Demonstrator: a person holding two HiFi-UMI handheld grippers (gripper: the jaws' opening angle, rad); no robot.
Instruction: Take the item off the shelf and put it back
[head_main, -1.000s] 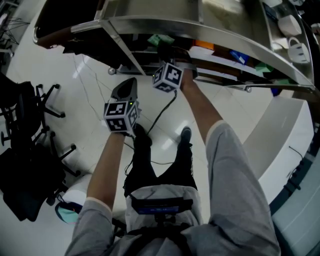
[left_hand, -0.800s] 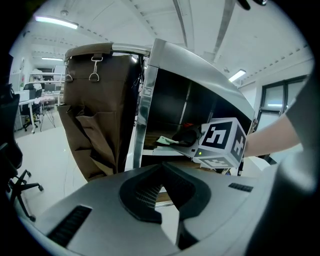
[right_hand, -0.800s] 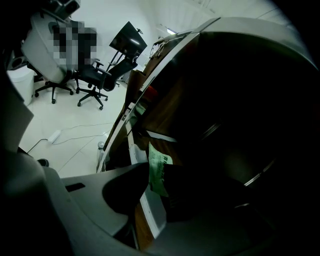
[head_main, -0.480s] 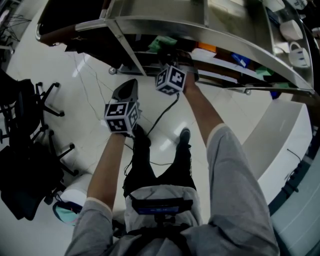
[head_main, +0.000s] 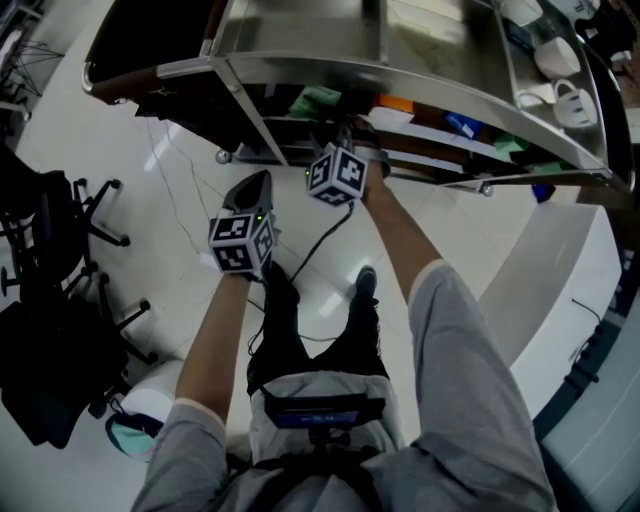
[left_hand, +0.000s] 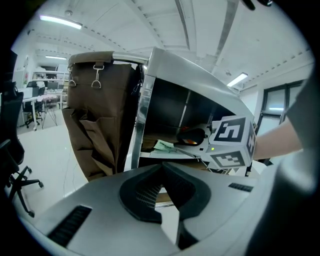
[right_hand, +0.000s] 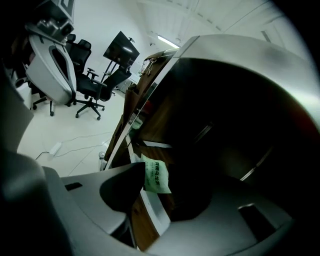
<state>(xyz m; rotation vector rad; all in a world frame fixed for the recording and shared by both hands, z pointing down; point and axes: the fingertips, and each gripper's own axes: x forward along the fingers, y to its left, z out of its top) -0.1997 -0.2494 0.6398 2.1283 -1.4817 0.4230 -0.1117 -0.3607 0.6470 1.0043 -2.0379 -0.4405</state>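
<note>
While the green printed packet (right_hand: 156, 177) lies on the steel shelf (head_main: 380, 75) before gaping right tongs (right_hand: 167, 192), left tongs (left_hand: 162, 167) clenched empty, lifting seemingly remains.

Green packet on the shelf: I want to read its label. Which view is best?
Right gripper view: the green packet is close, print facing the camera. Head view gives a small green patch; left gripper view shows it pale and distant.
</note>
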